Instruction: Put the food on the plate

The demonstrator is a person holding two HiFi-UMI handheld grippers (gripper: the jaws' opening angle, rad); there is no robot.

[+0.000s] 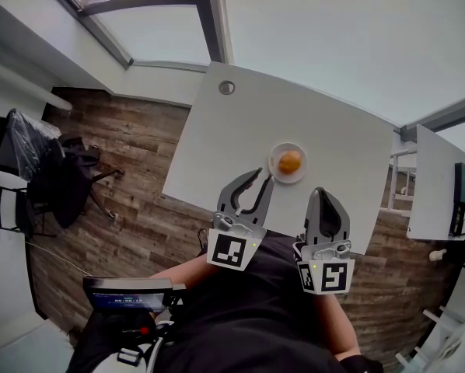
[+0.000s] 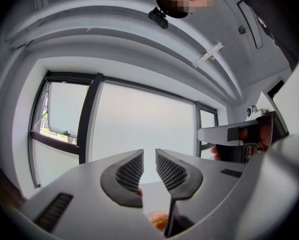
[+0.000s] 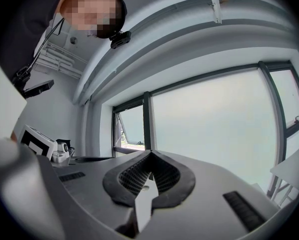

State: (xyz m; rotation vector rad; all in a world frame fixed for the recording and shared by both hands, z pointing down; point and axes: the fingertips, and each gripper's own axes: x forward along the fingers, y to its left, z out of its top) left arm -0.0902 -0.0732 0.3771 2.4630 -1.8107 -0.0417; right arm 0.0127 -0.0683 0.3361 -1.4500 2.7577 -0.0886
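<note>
Starting nearest: right hand-held gripper [image 1: 324, 208] at the near edge of the white table [image 1: 217, 130], jaws pressed together on nothing, well clear of the work. Just beside it, left hand-held gripper [image 1: 264, 176], jaws a narrow slit apart, nothing between them, tips close to the near-left rim of the plate [image 1: 276, 176]; touching or not, cannot tell. Further out, on that plate, the food [image 1: 290, 162], a round orange-brown piece, about centred and free of both grippers. Beyond, bare table with a small round grommet [image 1: 227, 88], then a dark window frame [image 1: 208, 22].

Judging from that: food already placed, task nearly or wholly done, only a clean retreat left. To do it well: lift the left tips up before drawing back, never sideways across the rim, to avoid nudging the plate or rolling the food. Keep the jaws narrow and level. Leave the right one parked. Confirm last: food at rest, inside the rim.
</note>
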